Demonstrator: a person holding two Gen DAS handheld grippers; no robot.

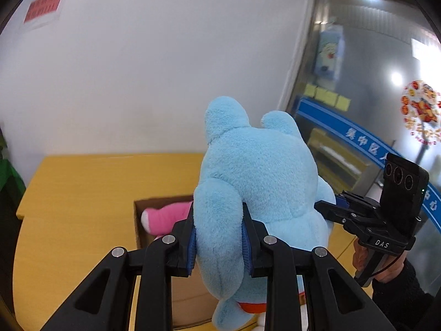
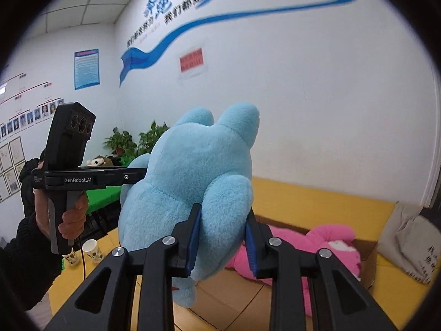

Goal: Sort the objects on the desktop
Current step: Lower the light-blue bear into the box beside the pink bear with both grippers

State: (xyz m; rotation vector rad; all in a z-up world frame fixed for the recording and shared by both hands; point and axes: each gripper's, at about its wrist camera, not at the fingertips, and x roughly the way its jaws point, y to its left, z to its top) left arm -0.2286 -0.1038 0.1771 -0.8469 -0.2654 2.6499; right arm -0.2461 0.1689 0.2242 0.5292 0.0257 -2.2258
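My left gripper (image 1: 219, 237) is closed down on a fat limb of the blue plush toy (image 1: 256, 176); the blue pads press into the fur on both sides and the limb bulges between them. My right gripper (image 2: 223, 238) is clamped the same way on another limb of the toy, pads sunk into the pile. The toy hangs between the two, carried clear of the desk, its ears pointing up and away from both cameras.

Below and just ahead of the grippers is an open cardboard box (image 2: 368, 251) on the yellow desk (image 1: 82, 187). A pink plush toy (image 2: 317, 248) already lies inside it, filling much of the floor. From the left wrist view the pink toy shows to the left of my fingers, under the blue one.

Step in hand, as I judge it: carrying the blue toy over the box, two-handed, to drop it in with the pink one. The toy looks not yet lowered inside the walls.

Next move calls for: both grippers going down together so the soft body does not twist, aiming for the bare part of the box floor near me, then parting both sets of fingers at once. Risk: the toy is bulky and may catch a box wall or settle on the pink one.

A cloth bag (image 2: 413, 251) lies beyond the box to my right; two paper cups (image 2: 92, 251) stand far left.
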